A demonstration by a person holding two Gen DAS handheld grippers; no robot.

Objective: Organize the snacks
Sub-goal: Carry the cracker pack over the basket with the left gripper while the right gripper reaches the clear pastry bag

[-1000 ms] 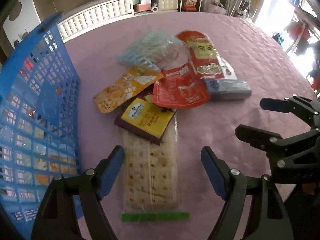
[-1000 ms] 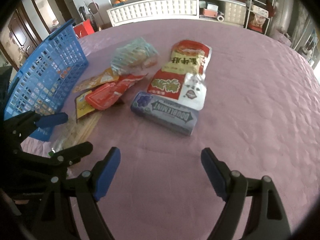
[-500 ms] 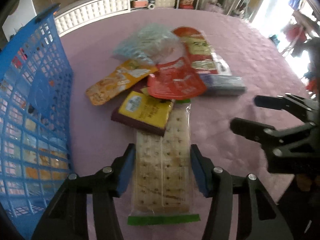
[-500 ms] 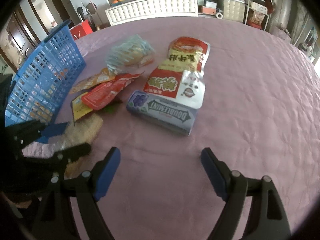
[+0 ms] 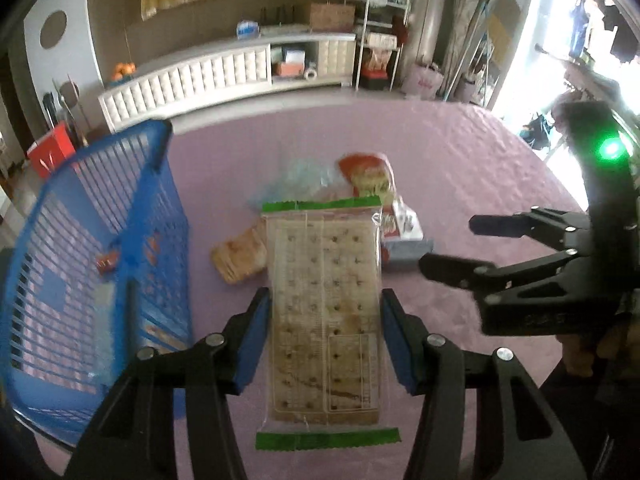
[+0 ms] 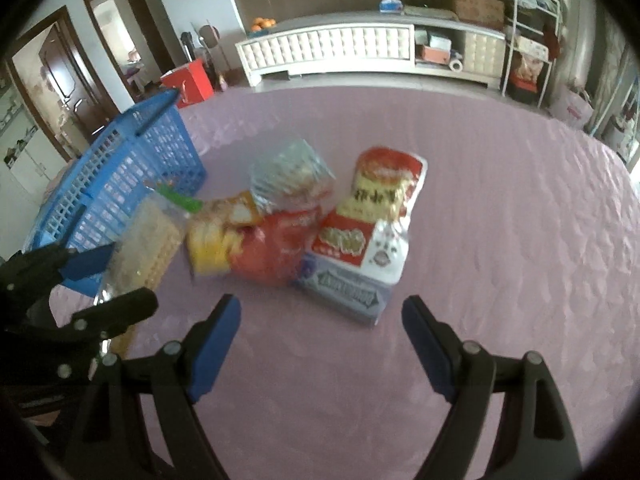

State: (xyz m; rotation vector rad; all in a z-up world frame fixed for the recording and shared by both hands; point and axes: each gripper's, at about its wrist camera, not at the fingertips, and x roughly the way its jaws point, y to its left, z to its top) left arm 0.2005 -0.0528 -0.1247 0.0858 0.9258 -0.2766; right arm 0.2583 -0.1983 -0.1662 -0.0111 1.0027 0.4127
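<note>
A: What has changed in the last second?

B: The left gripper [image 5: 324, 340] has closed on the cracker pack [image 5: 323, 312] and lifted it. A second ago its jaws stood wide on either side of the pack, which lay flat on the worktop [image 5: 460, 168] with its far end tucked under the yellow packet. Now both blue pads press on the pack's long edges, and the pack is clear of the pile and raised off the purple cloth.

A: And what does that mean for the task?

B: I judge the first snack is picked and ready to go into the blue basket [image 5: 100, 248], which stands just to the left of the held pack. The basket looks close to empty, so most of the sorting is still ahead.

A: How does the pack sit in the jaws?

B: Lengthwise, along the line of the fingers. The pads clamp its near half; one green seal hangs below them toward the camera, and the other sticks out ahead, over the pile. From the right wrist view it tilts upward, toward the basket.

A: And the right gripper [image 6: 320, 344]?

B: Its jaws are wide and hold nothing. It hovers above bare cloth, with the gum box [image 6: 348, 288] just ahead of its fingertips. The rest of the pile [image 6: 304, 216] lies beyond, near the basket.
</note>
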